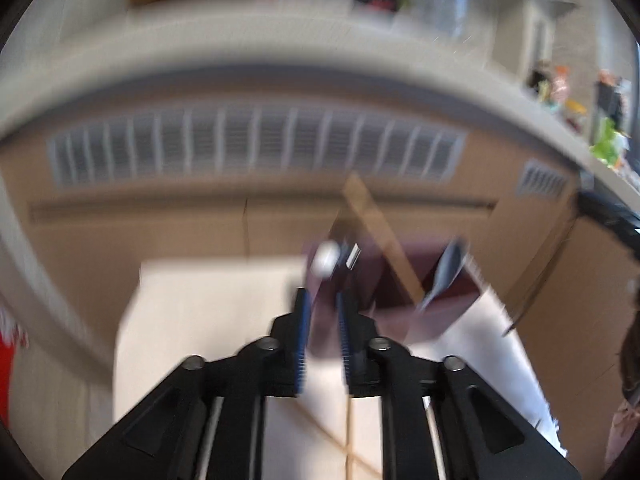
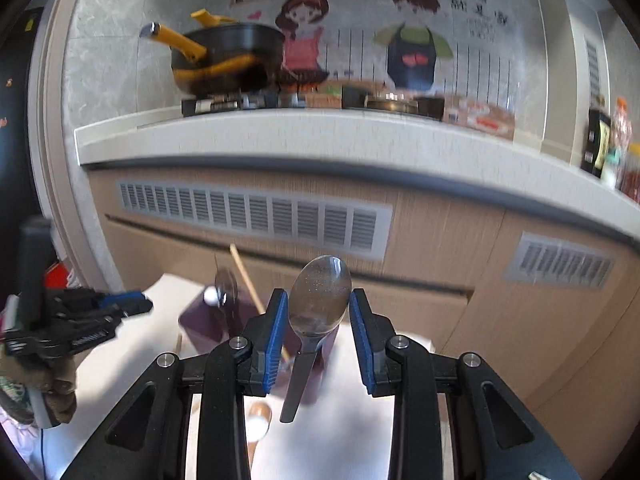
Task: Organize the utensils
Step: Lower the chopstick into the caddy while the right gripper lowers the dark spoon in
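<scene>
Here, left to right. Left gripper [image 2: 132, 306]: at the table's [image 2: 140, 344] left edge, its jaws a narrow gap apart with nothing between them. Purple holder [image 2: 208, 320]: on the white table, containing a metal spoon [image 2: 226, 286] and a wooden stick [image 2: 246, 276]. Right gripper [image 2: 319, 312]: jaws spread. Large spoon [image 2: 320, 300]: bowl up between those jaws, handle down in front of the holder; contact with the pads cannot be told.
</scene>
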A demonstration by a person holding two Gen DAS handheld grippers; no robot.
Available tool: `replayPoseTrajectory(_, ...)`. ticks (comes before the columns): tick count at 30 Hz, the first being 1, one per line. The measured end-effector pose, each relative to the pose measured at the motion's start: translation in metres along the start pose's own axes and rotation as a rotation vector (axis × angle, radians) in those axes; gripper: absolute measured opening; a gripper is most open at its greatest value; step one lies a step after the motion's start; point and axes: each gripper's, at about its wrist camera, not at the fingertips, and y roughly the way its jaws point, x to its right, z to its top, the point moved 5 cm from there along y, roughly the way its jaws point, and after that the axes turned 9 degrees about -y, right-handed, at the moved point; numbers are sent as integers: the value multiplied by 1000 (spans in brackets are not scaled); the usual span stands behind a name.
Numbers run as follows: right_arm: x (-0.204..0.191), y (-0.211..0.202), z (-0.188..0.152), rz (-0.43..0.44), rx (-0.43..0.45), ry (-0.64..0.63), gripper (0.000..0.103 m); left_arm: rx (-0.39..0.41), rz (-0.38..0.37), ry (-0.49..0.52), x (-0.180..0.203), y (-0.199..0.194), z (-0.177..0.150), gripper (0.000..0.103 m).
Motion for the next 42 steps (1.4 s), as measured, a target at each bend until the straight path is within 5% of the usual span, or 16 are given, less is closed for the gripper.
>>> replayPoseTrajectory(5,-4,5,-25,14,-62,2,29,-194,-4,-69,-21,39,-50,28)
replayPoseTrajectory(10,-7,9,-42,31,-115,12,29,-311,-80,55,16,67,-81,28)
replayPoseTrajectory(19,-14,-1,-60,49,-137,-19,29,-470,45,224,47,112,-108,28)
replayPoseTrajectory(24,-15,-2,-63,51,-123,-14,29,-482,77,262,59,115,-114,25)
replayPoseTrajectory(26,-16,-4,-65,54,-116,-13,29,-470,89,258,60,114,-114,7)
replayPoseTrajectory(32,-17,-13,-66,46,-110,-16,28,-310,29,194,57,70,-110,6)
replayPoseTrajectory(37,-18,-21,-64,35,-102,-16,28,-78,-37,149,61,0,-92,5)
replayPoseTrajectory(42,-21,-35,-50,24,-58,-5,28,65,-98,112,62,-46,-46,5)
